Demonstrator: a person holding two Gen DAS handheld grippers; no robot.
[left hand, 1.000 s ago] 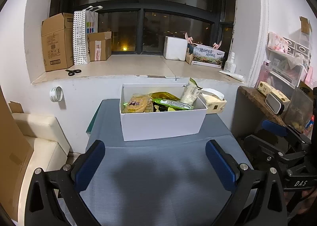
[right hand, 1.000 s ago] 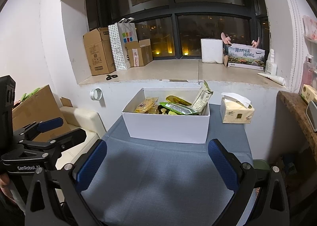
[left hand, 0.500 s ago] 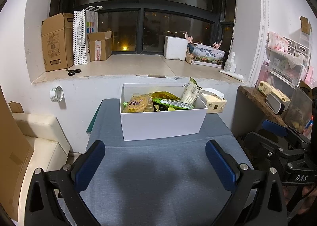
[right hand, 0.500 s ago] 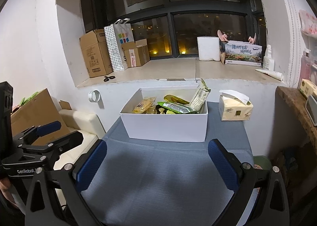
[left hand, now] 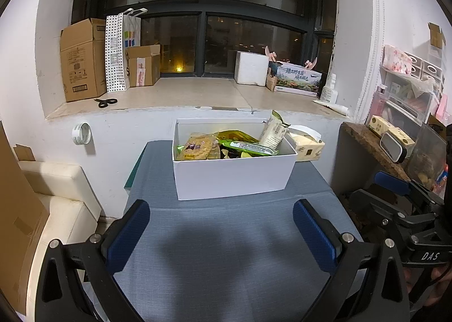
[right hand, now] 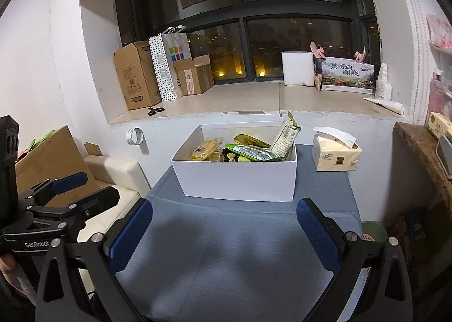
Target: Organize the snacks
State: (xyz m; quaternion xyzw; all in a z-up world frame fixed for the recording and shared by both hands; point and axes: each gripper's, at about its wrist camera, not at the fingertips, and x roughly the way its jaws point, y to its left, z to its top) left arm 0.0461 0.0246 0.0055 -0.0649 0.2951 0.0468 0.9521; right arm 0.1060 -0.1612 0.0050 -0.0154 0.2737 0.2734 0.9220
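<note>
A white box (left hand: 231, 175) (right hand: 237, 180) stands at the far end of the blue-grey table (left hand: 226, 251) (right hand: 226, 251). Inside lie several snack packs: a yellow cracker pack (left hand: 197, 146) (right hand: 204, 149), a green bar wrapper (left hand: 251, 148) (right hand: 251, 152) and an upright cream pouch (left hand: 275, 131) (right hand: 286, 135) leaning in the right corner. My left gripper (left hand: 223, 233) is open and empty over the near table. My right gripper (right hand: 224, 233) is also open and empty, well short of the box. Each gripper shows at the edge of the other's view.
A tissue pack (left hand: 306, 146) (right hand: 336, 155) sits right of the box. The window sill behind holds cardboard boxes (left hand: 82, 59), a dotted paper bag (right hand: 168, 64) and scissors (left hand: 106, 102). A cream seat (left hand: 59, 197) is left of the table, a wooden shelf (left hand: 375, 146) right.
Both grippers have drawn back and risen a little, so the box looks slightly farther in the right wrist view. Both stay open and empty; the snacks have not moved.
</note>
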